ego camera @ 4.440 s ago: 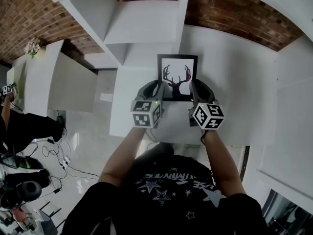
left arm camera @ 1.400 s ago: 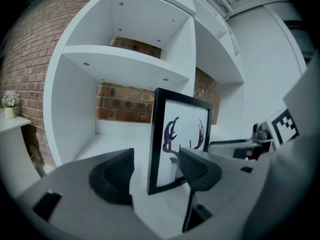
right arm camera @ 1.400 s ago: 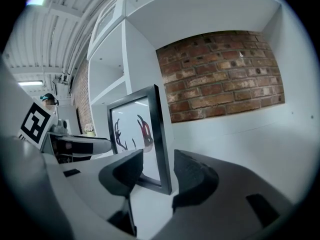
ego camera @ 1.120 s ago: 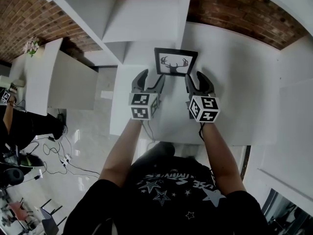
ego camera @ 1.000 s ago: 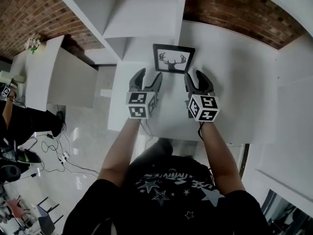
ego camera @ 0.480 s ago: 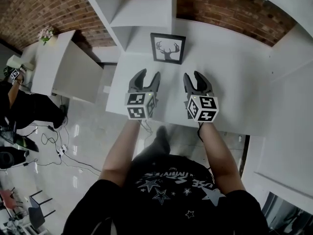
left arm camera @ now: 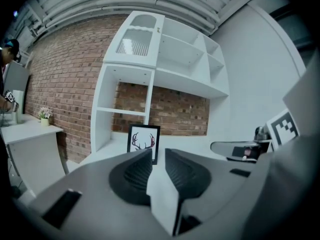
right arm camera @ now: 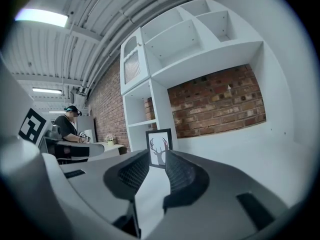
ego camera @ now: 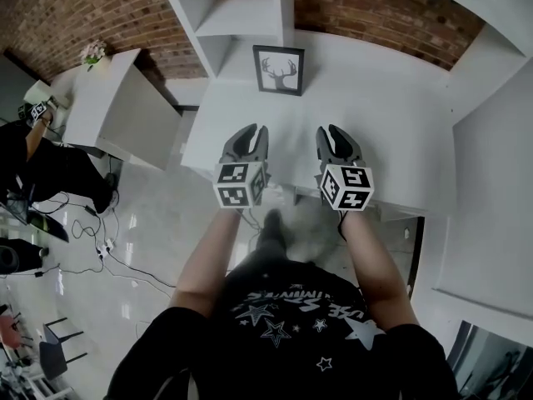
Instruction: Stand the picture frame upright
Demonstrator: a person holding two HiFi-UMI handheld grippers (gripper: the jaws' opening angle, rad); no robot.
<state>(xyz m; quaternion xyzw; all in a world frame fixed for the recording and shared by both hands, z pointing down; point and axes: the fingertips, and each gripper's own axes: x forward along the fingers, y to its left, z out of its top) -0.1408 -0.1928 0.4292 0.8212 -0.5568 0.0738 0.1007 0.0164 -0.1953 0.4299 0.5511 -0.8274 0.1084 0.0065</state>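
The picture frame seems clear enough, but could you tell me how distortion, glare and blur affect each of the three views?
Head view: heavy fisheye bows the edges of the white shelf; the picture frame is small but sharp. Left gripper view: black vignette in the corners, frame crisp, lighting even. Right gripper view: a ceiling light flares at upper left.

White shelving [ego camera: 243,17] against brick wall [ego camera: 375,15]; flowers [ego camera: 93,52] left

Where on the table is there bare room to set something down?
Nearly all of the table is bare: the wide stretch right of the picture frame, and everything from it to the near edge. Only the back-left corner is tight, where the frame stands by the shelf unit.
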